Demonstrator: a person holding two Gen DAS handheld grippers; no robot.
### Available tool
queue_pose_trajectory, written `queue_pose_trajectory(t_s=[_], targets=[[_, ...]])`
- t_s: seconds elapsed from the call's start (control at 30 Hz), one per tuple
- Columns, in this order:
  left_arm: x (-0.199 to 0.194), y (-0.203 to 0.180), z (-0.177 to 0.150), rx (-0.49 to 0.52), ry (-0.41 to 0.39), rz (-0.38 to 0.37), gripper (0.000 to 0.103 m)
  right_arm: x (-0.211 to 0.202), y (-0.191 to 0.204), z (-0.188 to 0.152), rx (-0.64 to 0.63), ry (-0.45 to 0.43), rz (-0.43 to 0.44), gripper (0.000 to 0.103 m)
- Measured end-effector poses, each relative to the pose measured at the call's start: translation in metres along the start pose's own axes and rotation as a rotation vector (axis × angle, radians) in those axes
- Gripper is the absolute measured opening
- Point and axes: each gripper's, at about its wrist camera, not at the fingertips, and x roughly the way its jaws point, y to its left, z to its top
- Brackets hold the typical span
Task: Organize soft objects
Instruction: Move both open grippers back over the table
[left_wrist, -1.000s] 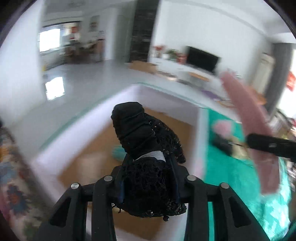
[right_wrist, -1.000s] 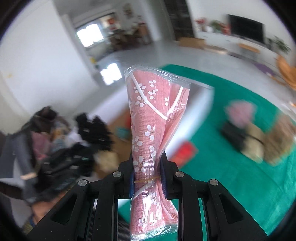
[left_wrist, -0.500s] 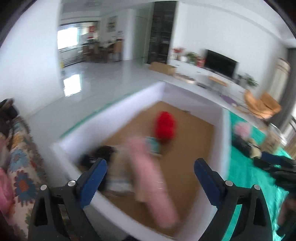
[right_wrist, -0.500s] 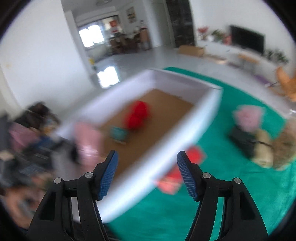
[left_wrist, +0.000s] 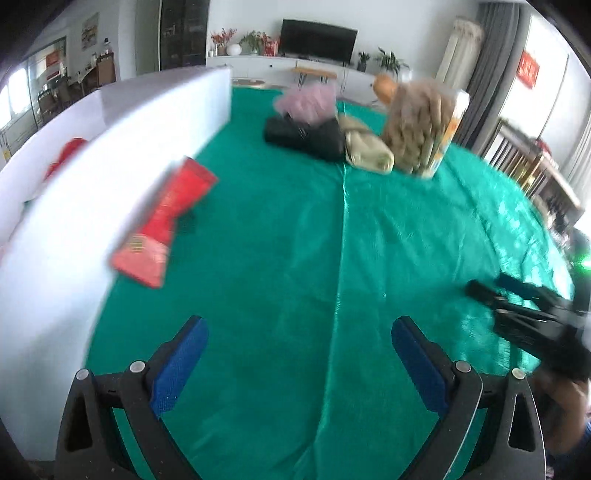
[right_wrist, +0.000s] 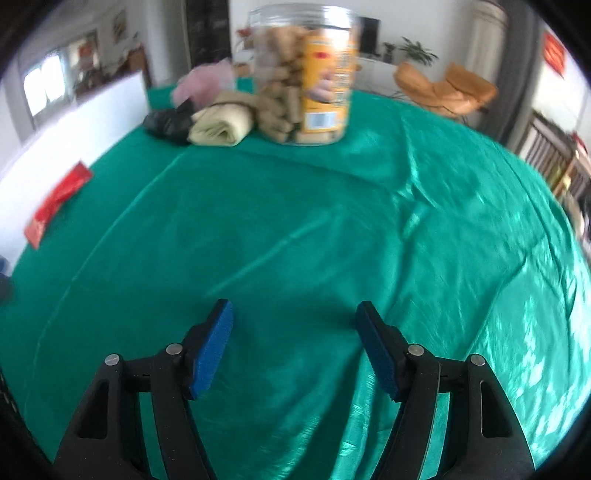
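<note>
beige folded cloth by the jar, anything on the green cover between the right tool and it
Nothing visible. In the right wrist view the right tool stands open and empty over bare green cover, which runs clear up to the beige folded cloth. The clear jar sits beside the cloth's right end, the black bundle on its left.

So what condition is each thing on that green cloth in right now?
Left tool: open, empty, jaws just opened.
Right tool: open, empty, jaws just opened.
Clear jar: upright, full.
Beige cloth: rolled, lying beside the jar.
Black bundle: lying crumpled.
Red packet: flat, against the white box.
</note>
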Motion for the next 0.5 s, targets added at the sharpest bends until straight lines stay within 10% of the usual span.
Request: queue_pose_trajectory(t_s=[0.5], targets=[[0.032,-0.014,-0.016,0.086,0.0,0.098,0.103,-0.002,-0.001,-0.008,0.02,-0.007,-0.005,0.08]])
